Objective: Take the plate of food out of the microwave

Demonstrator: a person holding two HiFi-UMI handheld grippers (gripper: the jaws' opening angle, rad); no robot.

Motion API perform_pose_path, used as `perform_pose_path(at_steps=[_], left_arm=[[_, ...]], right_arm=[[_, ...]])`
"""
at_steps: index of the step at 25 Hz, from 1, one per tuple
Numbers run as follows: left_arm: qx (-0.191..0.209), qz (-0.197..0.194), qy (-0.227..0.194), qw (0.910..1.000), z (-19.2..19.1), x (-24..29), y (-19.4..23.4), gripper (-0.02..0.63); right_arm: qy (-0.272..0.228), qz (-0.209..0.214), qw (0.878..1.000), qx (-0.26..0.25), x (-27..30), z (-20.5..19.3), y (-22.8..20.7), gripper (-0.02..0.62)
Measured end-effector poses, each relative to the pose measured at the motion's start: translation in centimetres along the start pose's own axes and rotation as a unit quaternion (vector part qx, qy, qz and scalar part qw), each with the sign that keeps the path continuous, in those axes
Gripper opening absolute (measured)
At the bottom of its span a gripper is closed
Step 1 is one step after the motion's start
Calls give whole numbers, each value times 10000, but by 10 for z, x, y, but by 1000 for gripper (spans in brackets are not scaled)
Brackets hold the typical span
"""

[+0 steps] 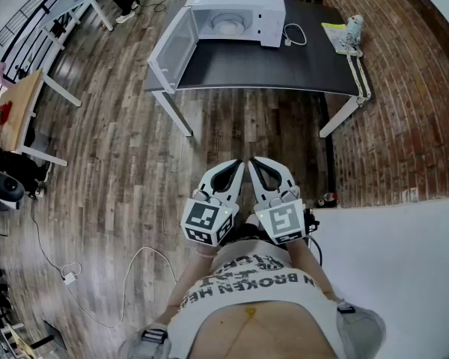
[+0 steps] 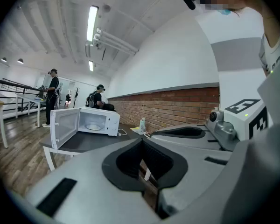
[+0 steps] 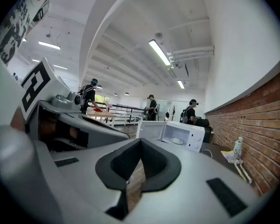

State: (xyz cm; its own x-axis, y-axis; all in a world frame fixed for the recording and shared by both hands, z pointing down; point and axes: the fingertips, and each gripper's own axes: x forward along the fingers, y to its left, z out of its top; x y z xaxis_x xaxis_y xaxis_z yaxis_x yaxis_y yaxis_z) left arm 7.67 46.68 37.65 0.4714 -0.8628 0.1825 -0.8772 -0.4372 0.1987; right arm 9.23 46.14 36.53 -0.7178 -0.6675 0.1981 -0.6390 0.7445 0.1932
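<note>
Presently the left grey claw (image 1: 238, 169) and right grey claw (image 1: 256, 167) are shut, empty; the pale round plate (image 1: 228, 25) lies well ahead inside the open white microwave (image 1: 272, 22), where unopened jaws would shove it.

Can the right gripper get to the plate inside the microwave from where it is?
Probably not yet. The microwave door hangs open, so the plate is exposed, but the right gripper sits by the person's body, with floor before the table.

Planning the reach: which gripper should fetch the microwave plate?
The right gripper, marginally. It and the left gripper are shut, side by side, far from the microwave; the open door crowds the left.
</note>
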Motion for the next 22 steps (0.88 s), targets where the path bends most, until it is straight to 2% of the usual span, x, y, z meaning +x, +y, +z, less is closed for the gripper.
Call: perform_pose_path(at_steps=[6, 11, 16, 22], left_arm=[[-19, 26, -37, 10000, -4, 1, -6, 8], [-200, 137, -87, 9997, -9, -3, -2, 7], [-249, 130, -72, 9996, -9, 7, 17, 8], [-81, -6, -45, 10000, 3, 34, 50, 8]], right_arm=[[-134, 27, 9999, 104, -8, -2, -5, 8], [-167, 184, 9995, 170, -2, -3, -6, 8], [-65, 193, 9996, 219, 15, -7, -8, 8], [-7, 1, 9998, 215, 54, -5, -25, 8]])
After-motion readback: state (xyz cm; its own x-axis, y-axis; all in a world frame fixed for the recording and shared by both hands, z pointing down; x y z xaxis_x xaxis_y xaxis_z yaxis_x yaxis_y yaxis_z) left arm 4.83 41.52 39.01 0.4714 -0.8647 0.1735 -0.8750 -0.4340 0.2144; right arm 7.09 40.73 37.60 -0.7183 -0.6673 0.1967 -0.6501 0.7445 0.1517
